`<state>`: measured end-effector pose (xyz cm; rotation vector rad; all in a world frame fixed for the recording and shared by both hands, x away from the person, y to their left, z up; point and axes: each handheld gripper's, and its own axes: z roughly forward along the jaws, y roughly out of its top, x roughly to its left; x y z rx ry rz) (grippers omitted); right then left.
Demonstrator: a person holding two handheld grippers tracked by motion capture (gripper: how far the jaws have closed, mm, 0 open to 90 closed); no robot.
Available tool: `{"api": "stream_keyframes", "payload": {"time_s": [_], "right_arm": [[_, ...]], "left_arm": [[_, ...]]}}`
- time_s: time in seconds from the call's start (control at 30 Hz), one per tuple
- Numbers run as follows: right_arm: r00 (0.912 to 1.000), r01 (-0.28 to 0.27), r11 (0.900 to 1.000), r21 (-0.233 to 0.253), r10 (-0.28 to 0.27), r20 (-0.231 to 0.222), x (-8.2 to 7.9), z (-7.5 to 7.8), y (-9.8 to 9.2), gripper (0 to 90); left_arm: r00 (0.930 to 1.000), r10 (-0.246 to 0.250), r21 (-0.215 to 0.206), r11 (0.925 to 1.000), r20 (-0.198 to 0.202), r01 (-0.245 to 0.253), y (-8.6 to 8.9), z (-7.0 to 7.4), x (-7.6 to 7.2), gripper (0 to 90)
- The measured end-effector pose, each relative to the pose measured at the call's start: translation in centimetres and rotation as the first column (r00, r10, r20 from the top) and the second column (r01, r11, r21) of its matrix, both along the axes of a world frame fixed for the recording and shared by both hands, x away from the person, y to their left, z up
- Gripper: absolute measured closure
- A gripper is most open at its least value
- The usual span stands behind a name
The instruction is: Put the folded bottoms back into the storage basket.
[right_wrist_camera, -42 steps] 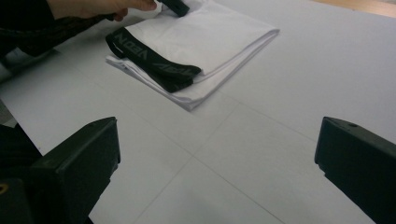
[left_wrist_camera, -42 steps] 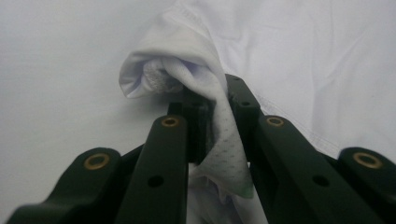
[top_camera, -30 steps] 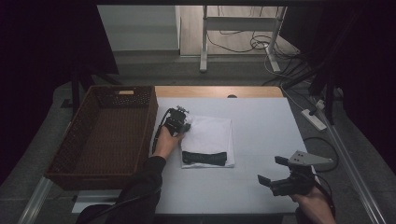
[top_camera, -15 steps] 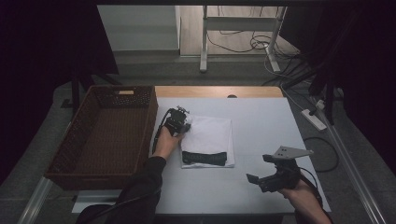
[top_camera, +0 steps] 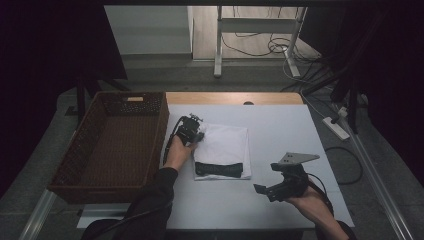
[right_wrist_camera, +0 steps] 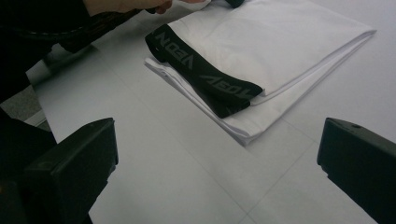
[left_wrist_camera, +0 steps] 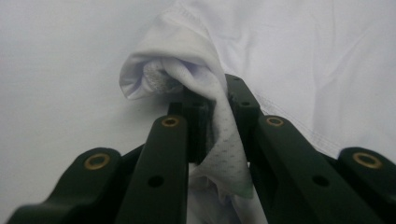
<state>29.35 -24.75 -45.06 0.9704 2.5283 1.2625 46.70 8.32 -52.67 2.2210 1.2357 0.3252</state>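
High view: left hand-held gripper (top_camera: 196, 134) pinches the white garment (top_camera: 223, 147) corner; right hand-held gripper (top_camera: 267, 191) hovers wide open.

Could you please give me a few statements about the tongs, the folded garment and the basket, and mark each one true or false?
1. The left tongs are shut on a corner of the white garment. True.
2. The right tongs hold the black waistband. False: they are open, apart from the garment, above the table.
3. The garment lies in the basket. False: it lies on the table, right of the basket.
4. The waistband sits at the garment's near edge. True.
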Motion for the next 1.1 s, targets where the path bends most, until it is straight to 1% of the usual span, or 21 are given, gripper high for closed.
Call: {"api": "stream_keyframes", "payload": {"time_s": [0.3,0.37,0.47,0.7,1.1], "right_arm": [[0.9997,-0.02,1.0,-0.018,0.02,-0.011,1.0,-0.7,1.6,0.0],[0.9994,-0.029,0.999,-0.033,0.029,-0.019,1.1,-0.8,2.0,0.0],[0.9991,-0.041,0.998,-0.044,0.041,-0.016,1.3,-0.9,2.4,0.0],[0.9984,-0.051,0.998,-0.044,0.05,-0.025,2.1,-1.2,3.3,0.0],[0.9968,-0.072,0.995,-0.068,0.069,-0.041,3.7,-2.0,5.0,0.0]], "left_arm": [[1.0,-0.002,0.002,1.0,0.0,0.002,0.0,0.0,0.0,80.1],[1.0,-0.002,0.002,1.0,0.0,0.002,0.0,0.0,0.0,80.0],[1.0,-0.003,0.001,1.0,0.001,0.003,0.0,0.0,0.0,80.0],[1.0,-0.004,0.003,1.0,0.001,0.004,0.0,0.0,0.0,80.1],[1.0,-0.003,0.008,1.0,0.004,0.003,-0.1,0.0,0.0,80.1]]}}
